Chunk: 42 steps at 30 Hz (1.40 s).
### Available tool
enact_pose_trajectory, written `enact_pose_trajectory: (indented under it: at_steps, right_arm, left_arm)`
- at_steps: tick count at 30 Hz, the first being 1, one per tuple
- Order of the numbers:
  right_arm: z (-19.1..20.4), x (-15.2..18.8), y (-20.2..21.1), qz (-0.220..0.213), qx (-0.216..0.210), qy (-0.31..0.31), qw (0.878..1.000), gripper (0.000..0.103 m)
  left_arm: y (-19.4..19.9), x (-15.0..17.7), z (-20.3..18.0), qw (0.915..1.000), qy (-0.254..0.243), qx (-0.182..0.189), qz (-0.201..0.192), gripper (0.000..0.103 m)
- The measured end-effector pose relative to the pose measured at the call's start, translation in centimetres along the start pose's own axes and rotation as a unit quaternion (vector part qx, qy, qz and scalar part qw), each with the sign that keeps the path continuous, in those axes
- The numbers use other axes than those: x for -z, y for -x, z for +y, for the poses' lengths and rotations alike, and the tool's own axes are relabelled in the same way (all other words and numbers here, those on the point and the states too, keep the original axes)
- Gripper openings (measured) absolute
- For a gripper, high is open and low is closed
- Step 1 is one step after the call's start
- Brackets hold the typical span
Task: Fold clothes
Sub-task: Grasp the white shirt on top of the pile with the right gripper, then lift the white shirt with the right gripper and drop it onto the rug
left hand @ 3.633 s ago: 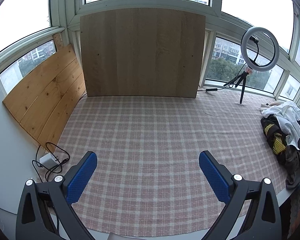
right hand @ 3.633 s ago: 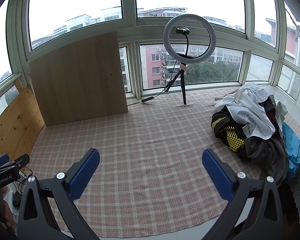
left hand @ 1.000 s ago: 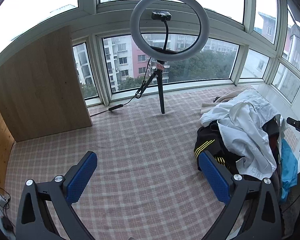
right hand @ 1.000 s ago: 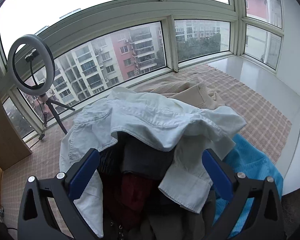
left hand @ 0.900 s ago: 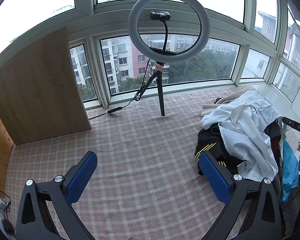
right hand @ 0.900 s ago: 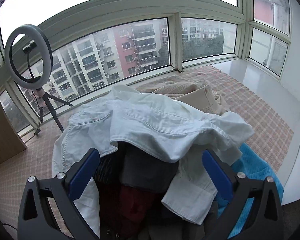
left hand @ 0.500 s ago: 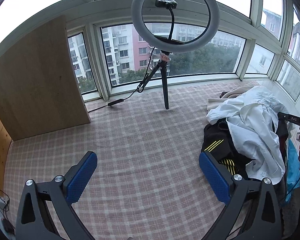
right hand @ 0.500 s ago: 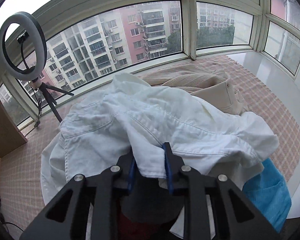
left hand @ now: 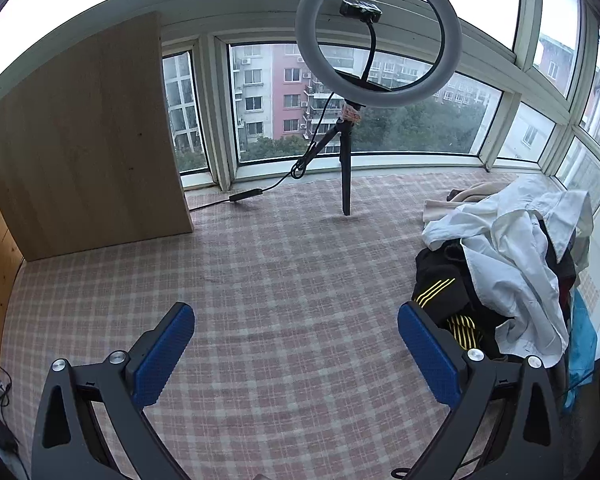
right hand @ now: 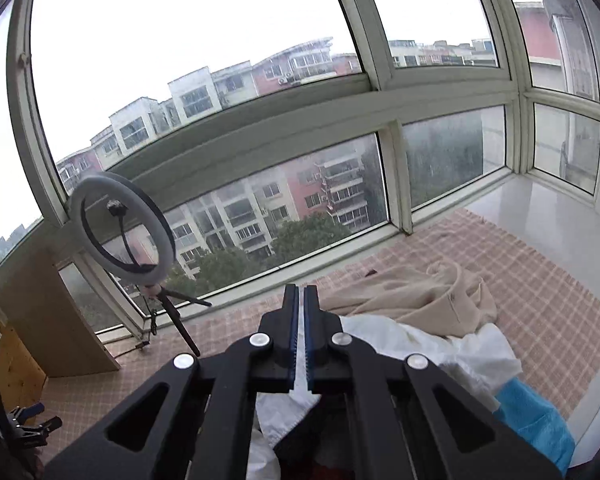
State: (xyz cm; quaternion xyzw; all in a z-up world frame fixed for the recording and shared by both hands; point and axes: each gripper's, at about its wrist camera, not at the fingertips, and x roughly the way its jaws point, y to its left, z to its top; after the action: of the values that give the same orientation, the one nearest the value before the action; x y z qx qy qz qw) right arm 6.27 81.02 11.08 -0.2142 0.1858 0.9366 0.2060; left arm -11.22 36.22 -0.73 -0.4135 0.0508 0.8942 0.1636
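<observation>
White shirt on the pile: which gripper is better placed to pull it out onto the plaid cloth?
Right. The right gripper is shut on the white shirt; the left gripper hangs open over the plaid cloth, apart from the pile.

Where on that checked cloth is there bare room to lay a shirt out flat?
The widest bare stretch of the checked cloth lies between the wooden board, the ring light and the clothes pile. The right side is crowded with the pile. A narrower strip shows beyond the beige garment.
</observation>
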Motion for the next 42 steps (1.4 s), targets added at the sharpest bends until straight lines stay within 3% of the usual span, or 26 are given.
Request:
enact_pose_trajectory:
  at_steps: [2,4,5,6,8,12,15,17,20,26,28,32,35,37,38,42]
  right_arm:
    - [1.9,-1.0,0.0,0.034,-0.017,0.030,0.999,0.005]
    - [3.8,-0.3,-1.3,0.086,0.007,0.062,0.994,0.029]
    - [4.4,0.6,-2.0,0.101,0.026,0.073,0.992,0.053]
    - [4.8,2.0,-2.7,0.113,0.036,0.087,0.989,0.068]
    - [5.4,4.9,-4.2,0.143,0.045,0.101,0.984,0.070]
    - [4.1,9.8,-8.7,0.212,0.055,0.060,0.974,0.070]
    - [0.8,11.7,-10.9,0.251,0.078,-0.023,0.965,0.070]
    - [-2.1,12.0,-10.2,0.235,0.051,-0.099,0.966,0.070]
    - [-6.3,12.5,-9.3,0.211,0.016,-0.204,0.956,0.070]
    - [-7.3,9.5,-9.9,0.199,0.032,-0.199,0.959,0.070]
    - [-7.4,8.4,-10.3,0.186,0.031,-0.209,0.960,0.071]
    - [-7.5,7.4,-12.8,0.201,0.047,-0.215,0.954,0.073]
    - [-7.5,7.1,-13.8,0.177,0.059,-0.203,0.961,0.073]
    - [-7.5,6.8,-14.0,0.150,0.073,-0.188,0.968,0.050]
    - [-7.5,6.6,-14.1,0.143,0.083,-0.175,0.971,0.018]
    - [-6.3,4.1,-12.6,0.096,0.105,-0.102,0.985,0.009]
  left_arm:
    - [0.3,0.2,0.0,1.0000,-0.005,-0.002,-0.002,0.102]
    - [0.6,0.4,0.1,1.0000,-0.004,0.000,-0.006,0.102]
    - [0.7,0.5,0.2,1.0000,-0.004,0.001,-0.008,0.102]
    - [0.8,0.7,0.3,1.0000,-0.002,0.002,-0.009,0.102]
    - [0.8,1.1,0.3,1.0000,-0.003,0.003,-0.007,0.102]
    - [0.5,1.6,0.2,0.9999,-0.012,0.000,0.005,0.102]
    - [0.6,1.9,0.1,0.9999,-0.014,-0.001,0.005,0.102]
    - [0.8,2.0,0.3,0.9998,-0.017,-0.007,0.001,0.102]
    - [0.5,2.0,0.8,0.9996,-0.017,-0.021,0.001,0.102]
    - [-1.0,1.6,0.8,0.9998,-0.002,-0.008,0.017,0.102]
    - [-1.1,1.6,0.1,0.9997,-0.016,-0.008,0.018,0.102]
    - [-1.2,1.6,-1.1,0.9986,-0.047,-0.019,0.015,0.102]
    - [-1.4,1.5,-1.3,0.9984,-0.051,-0.017,0.017,0.102]
    - [-1.6,1.5,-1.3,0.9986,-0.047,-0.012,0.022,0.102]
    - [-1.6,1.5,-1.3,0.9986,-0.047,-0.011,0.022,0.102]
    - [-1.4,1.6,-0.9,0.9987,-0.045,-0.016,0.020,0.102]
